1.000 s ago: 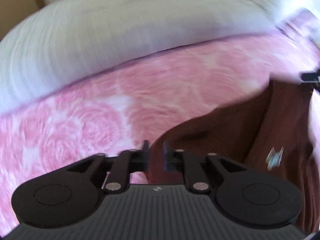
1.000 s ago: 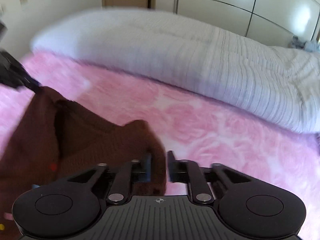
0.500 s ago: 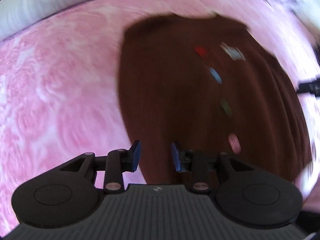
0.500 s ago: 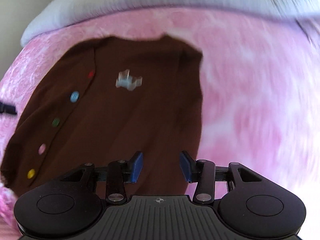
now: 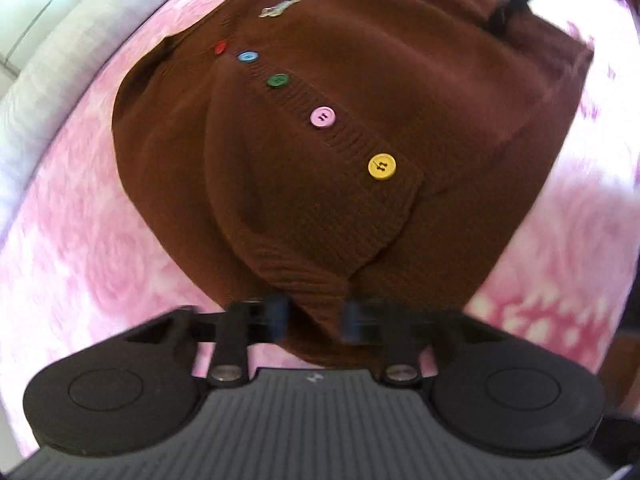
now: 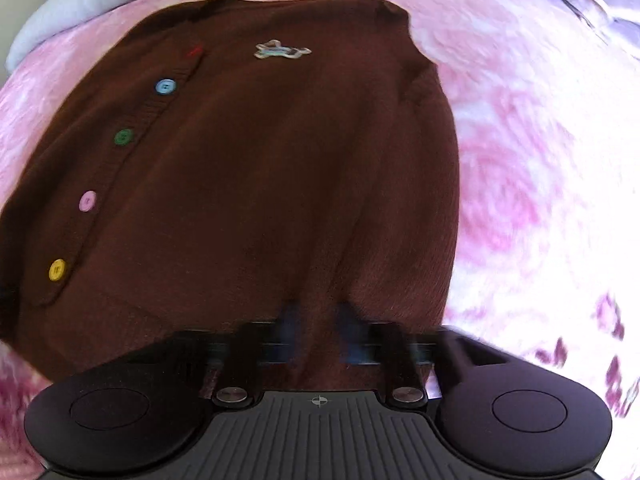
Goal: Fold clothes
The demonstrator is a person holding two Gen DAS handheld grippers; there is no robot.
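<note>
While spread flat, cardigan (image 6: 260, 184) beneath parted claws

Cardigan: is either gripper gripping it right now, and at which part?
Neither. Both the left gripper and the right gripper are open over the hem of the brown cardigan, which lies flat on the pink bedspread.

Brown knit cardigan (image 6: 280, 168) ahead of the black tongs — buttons red, blue, green, pink, yellow (image 6: 57, 270). Pale patch (image 6: 282, 50) beyond. Underneath, pink rose-swirl bedspread (image 6: 520, 152); farther off, white striped duvet (image 5: 52, 80).
</note>
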